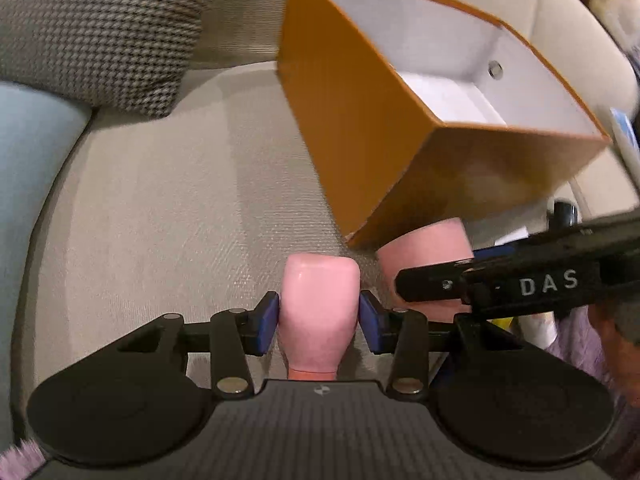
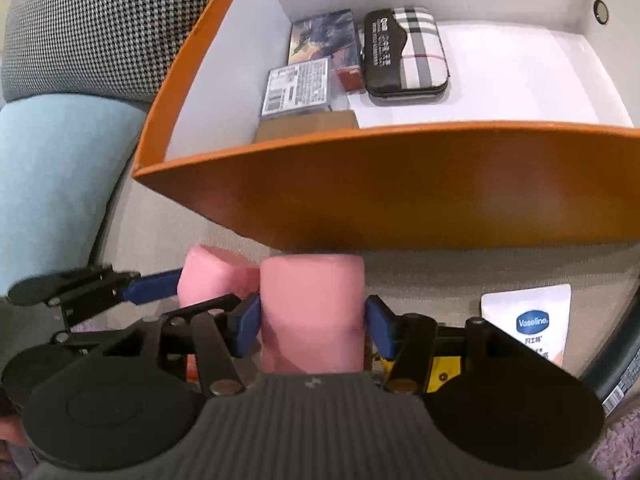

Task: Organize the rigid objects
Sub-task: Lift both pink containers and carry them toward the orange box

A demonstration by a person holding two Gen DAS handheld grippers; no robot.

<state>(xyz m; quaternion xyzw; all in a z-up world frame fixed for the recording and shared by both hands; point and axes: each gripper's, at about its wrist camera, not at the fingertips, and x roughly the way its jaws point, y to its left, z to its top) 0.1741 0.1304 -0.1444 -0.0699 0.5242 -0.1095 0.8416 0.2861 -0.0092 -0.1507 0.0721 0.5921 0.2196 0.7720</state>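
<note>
From the left wrist, the left gripper [image 1: 319, 318] is closing its two blue pads on one pink bottle [image 1: 319, 312], both pads touching its sides. A second pink bottle [image 1: 430, 258] is sitting just behind to the right, partly hidden by the right gripper's arm. One orange box [image 1: 360, 120] is standing on the beige sofa seat [image 1: 180, 208], close behind both bottles.

From the right wrist, the right gripper [image 2: 312, 326] is clamping the second pink bottle [image 2: 312, 312] between its pads. The left gripper [image 2: 160, 286] is reaching in beside it. Inside the orange box [image 2: 400, 184] four things are lying: one plaid case [image 2: 408, 54], one picture card box [image 2: 322, 36], one labelled packet [image 2: 298, 88], one brown carton [image 2: 308, 128]. One Vaseline tube [image 2: 528, 324] is lying outside.
</note>
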